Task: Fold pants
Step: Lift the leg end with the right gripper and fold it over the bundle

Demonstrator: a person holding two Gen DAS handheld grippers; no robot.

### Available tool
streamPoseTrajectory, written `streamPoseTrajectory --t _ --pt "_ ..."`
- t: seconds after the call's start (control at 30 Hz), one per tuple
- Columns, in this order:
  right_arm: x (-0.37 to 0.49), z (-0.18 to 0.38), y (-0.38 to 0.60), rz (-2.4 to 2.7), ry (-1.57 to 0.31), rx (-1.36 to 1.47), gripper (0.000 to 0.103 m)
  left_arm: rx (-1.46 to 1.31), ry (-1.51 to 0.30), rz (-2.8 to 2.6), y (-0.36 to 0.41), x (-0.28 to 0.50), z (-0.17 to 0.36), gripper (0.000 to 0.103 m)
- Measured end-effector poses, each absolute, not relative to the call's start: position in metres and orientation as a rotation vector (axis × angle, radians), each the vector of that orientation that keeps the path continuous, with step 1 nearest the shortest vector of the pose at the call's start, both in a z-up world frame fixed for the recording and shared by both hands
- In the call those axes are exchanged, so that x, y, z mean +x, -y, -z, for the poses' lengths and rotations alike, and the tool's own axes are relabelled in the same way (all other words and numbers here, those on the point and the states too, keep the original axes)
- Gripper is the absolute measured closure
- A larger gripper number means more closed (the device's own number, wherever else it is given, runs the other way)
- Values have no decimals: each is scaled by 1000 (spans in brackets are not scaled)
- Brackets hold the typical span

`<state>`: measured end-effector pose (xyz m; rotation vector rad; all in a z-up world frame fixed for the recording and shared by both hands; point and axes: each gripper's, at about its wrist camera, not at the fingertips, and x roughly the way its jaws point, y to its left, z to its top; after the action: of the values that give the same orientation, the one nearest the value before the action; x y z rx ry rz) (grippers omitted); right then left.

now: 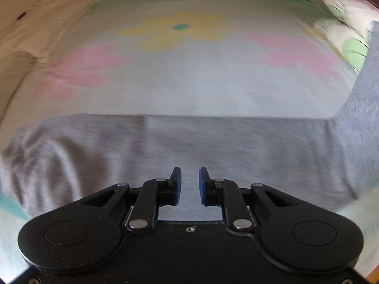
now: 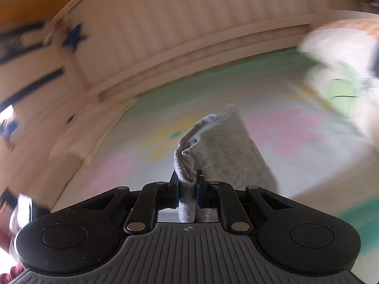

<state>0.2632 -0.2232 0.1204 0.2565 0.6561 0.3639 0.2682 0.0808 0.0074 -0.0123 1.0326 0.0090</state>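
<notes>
This looks like a bedroom in a home, likely a child's. A bed (image 1: 189,90) fills the left wrist view, covered by a pale sheet printed with large yellow and pink flowers. A cream pillow (image 1: 35,37) lies at ten o'clock. In the blurred right wrist view, a light wooden slatted bed frame (image 2: 180,21) runs along twelve o'clock, with a dark blue star (image 2: 74,36) at ten o'clock.

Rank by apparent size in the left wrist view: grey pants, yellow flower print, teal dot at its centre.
1. grey pants, though nearness to the camera inflates them
2. yellow flower print
3. teal dot, clearly smallest
</notes>
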Motion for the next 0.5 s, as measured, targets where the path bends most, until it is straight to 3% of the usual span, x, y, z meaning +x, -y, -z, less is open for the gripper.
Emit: streamPoseTrajectory --t 0.27,0.4,0.5 --pt "280 -35 77 -455 -861 43 91 -124 -1056 -102 -148 273 9 81" --pt "274 -3 45 -512 -959 29 79 -128 -1072 -99 -163 278 13 81" --pt "264 -17 44 -559 -936 63 76 -112 -1048 -113 -168 277 11 81"
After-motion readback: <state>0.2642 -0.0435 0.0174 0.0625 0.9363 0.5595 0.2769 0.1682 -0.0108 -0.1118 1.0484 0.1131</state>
